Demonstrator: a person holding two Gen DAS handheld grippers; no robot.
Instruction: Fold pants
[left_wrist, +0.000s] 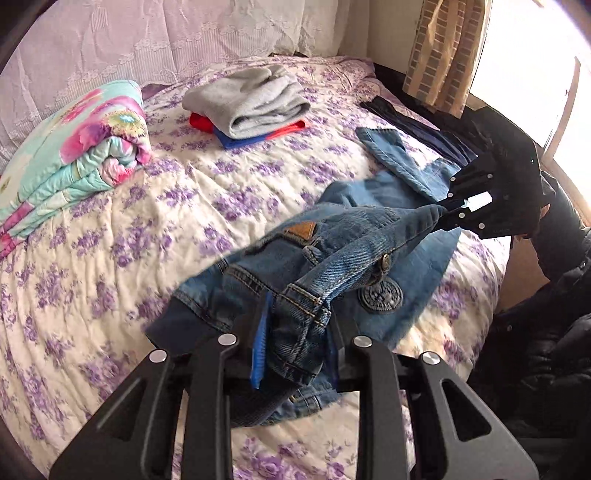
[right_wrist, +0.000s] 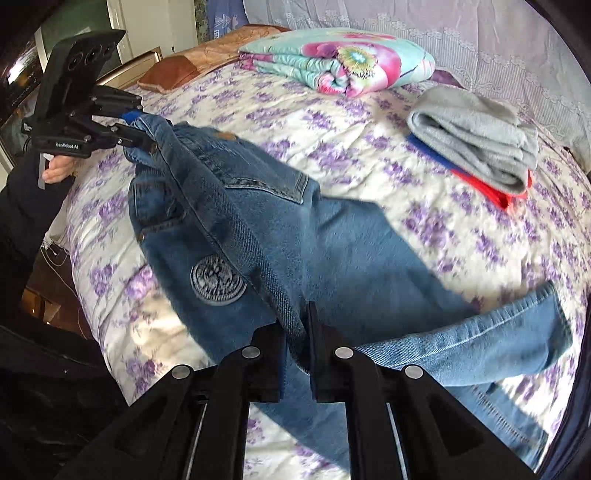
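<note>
Blue denim pants with a round patch are held up by the waistband over a bed. My left gripper is shut on one waistband end near a belt loop. My right gripper is shut on the other end. In the right wrist view my right gripper pinches the pants, and my left gripper grips the far end. The legs trail onto the bedspread, one cuff at the right.
The bed has a purple-flowered cover. A folded floral quilt lies at the back left. A stack of folded clothes, grey on top, lies behind. Dark garments lie at the right edge by a curtain.
</note>
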